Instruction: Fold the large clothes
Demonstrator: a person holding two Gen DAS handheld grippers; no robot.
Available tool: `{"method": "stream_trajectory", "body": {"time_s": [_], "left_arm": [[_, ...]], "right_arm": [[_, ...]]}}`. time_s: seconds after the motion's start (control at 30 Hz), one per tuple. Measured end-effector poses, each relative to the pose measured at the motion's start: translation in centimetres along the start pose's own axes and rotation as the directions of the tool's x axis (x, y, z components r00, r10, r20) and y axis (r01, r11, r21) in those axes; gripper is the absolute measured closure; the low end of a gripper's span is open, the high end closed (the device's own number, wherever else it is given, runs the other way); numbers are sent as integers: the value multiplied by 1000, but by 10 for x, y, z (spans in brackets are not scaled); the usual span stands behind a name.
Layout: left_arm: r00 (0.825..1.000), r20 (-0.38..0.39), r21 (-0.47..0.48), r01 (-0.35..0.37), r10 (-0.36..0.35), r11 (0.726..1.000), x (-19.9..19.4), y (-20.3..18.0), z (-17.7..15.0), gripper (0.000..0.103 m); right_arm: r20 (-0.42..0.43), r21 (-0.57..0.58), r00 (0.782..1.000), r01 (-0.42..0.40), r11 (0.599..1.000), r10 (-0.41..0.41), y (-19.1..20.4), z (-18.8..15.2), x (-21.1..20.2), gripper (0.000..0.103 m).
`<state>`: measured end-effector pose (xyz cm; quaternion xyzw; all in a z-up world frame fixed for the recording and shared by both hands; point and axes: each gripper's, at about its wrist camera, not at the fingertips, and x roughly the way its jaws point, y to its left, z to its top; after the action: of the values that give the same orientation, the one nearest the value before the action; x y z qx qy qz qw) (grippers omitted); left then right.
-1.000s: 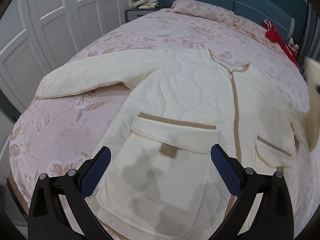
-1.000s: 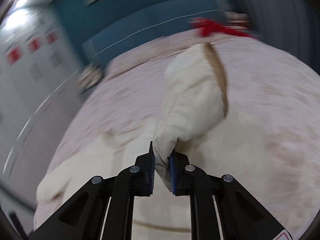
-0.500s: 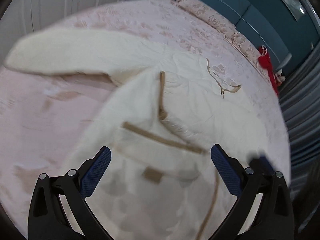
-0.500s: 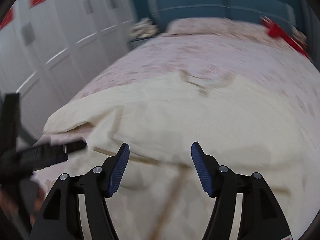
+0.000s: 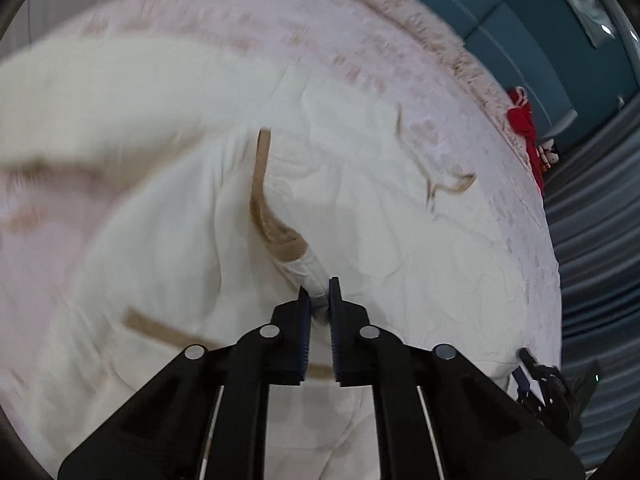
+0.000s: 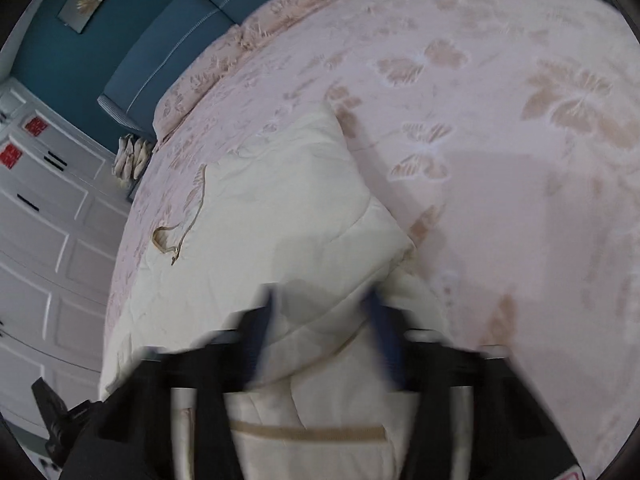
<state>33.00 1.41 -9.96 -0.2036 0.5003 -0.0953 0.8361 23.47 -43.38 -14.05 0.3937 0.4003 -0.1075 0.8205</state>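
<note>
A large cream quilted jacket (image 5: 360,220) with tan trim lies spread on the pink bed; it also shows in the right wrist view (image 6: 280,208). One sleeve is folded across its front. My left gripper (image 5: 319,300) is shut on that folded sleeve (image 5: 308,276) near its tan cuff. My right gripper (image 6: 320,320) is open and blurred, its fingers (image 6: 260,332) either side of a folded edge of the jacket near its right side.
The pink floral bedspread (image 6: 500,140) extends to the right of the jacket. A red garment (image 5: 524,124) lies near the teal headboard (image 5: 500,20). White wardrobe doors (image 6: 40,240) stand along the bed's left side. The right gripper shows at the left view's lower right (image 5: 548,392).
My left gripper has closed on the folded sleeve. My right gripper, which let go of the sleeve earlier, has swung to the jacket's right side and stays open.
</note>
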Motion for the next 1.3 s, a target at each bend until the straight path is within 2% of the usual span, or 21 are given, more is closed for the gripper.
{"method": "stream_trajectory", "body": {"time_s": [0.1,0.17,0.2,0.23,0.3,0.37,0.47,0.57,0.67,0.7,0.73,0.77,0.8,0.83,0.9,1.0,1.07,1.13,1.3], "left_arm": [[996,93,44,-11,7,999,-28,-1,14,97],[993,116,71,-44,35,997,-32,2,15,97],[991,106,95,-88,78,992,-23,3,12,97],[990,90,106,-118,108,987,-14,5,8,97],[986,21,109,-169,167,980,13,15,-6,98],[983,-8,99,-182,183,978,26,23,-16,98],[979,1,113,-204,205,972,37,26,-26,97],[968,17,154,-251,252,956,36,19,-25,94],[954,73,131,-299,292,945,5,15,-19,72],[940,124,118,-333,318,936,-12,13,-17,56],[930,175,104,-345,324,933,-28,9,-16,46],[924,210,93,-344,319,934,-38,6,-15,45],[925,223,93,-334,308,938,-42,2,-14,45],[936,210,114,-309,281,944,-40,-5,-11,45],[952,153,163,-288,264,944,-18,-19,-9,46],[949,86,210,-314,302,926,22,-26,-14,51],[944,60,220,-330,324,918,39,-23,-21,53],[940,66,230,-342,336,911,45,-19,-31,52],[928,125,266,-372,351,889,54,-18,-44,52]], "right_arm": [[64,-26,995,-73,997,74,11,2,-11,96],[115,-106,990,-70,992,82,27,-3,-24,96],[115,-141,991,-45,989,62,33,-6,-21,97],[85,-175,996,9,984,6,35,-12,-7,97],[39,-195,996,83,977,-77,29,-18,15,97],[28,-223,992,123,967,-120,23,-26,27,97],[17,-257,988,155,954,-156,22,-31,34,97],[40,-282,976,217,935,-214,31,-30,14,88],[155,-288,955,289,913,-254,40,-35,-28,80],[198,-300,948,299,906,-247,48,-38,-42,79],[204,-324,955,275,905,-217,58,-40,-49,79],[183,-351,964,247,903,-193,68,-41,-48,80],[145,-386,975,210,898,-166,81,-45,-43,83],[108,-416,985,165,894,-132,94,-50,-34,86],[63,-467,992,129,875,-113,116,-64,-15,89],[18,-522,988,141,841,-154,133,-83,20,90],[-2,-536,981,164,828,-195,131,-91,40,90],[-10,-545,975,182,818,-224,124,-98,55,91],[42,-575,973,210,791,-227,119,-114,63,93]]}}
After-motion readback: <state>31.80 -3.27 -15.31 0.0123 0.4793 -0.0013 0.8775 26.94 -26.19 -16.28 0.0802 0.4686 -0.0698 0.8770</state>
